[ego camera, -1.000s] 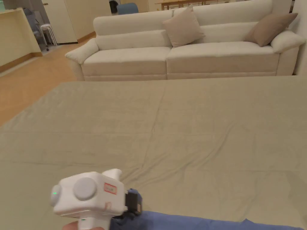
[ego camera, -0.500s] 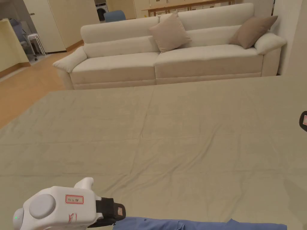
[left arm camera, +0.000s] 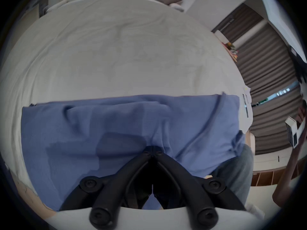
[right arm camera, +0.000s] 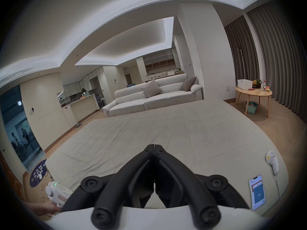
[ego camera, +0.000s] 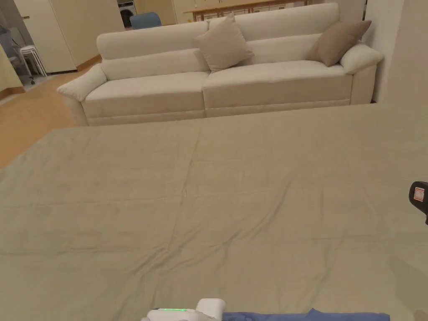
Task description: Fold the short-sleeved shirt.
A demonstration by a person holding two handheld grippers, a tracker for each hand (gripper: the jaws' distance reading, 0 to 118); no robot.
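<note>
Blue short-sleeved shirt (left arm camera: 126, 134) lies crosswise ahead of the left gripper (left arm camera: 152, 148).
Left jaws pinch its near edge; right gripper (right arm camera: 154, 146) closed, empty.

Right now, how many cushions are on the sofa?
2. One cushion leans against the sofa back near its middle; the other cushion sits at its right end by the armrest. None looks hidden.

My work surface is a wide bed (ego camera: 250, 200) under a creased beige sheet (right arm camera: 166, 134). On it lie the blue shirt (left arm camera: 116, 130), a phone (right arm camera: 257, 192) and a white controller (right arm camera: 272, 161).
</note>
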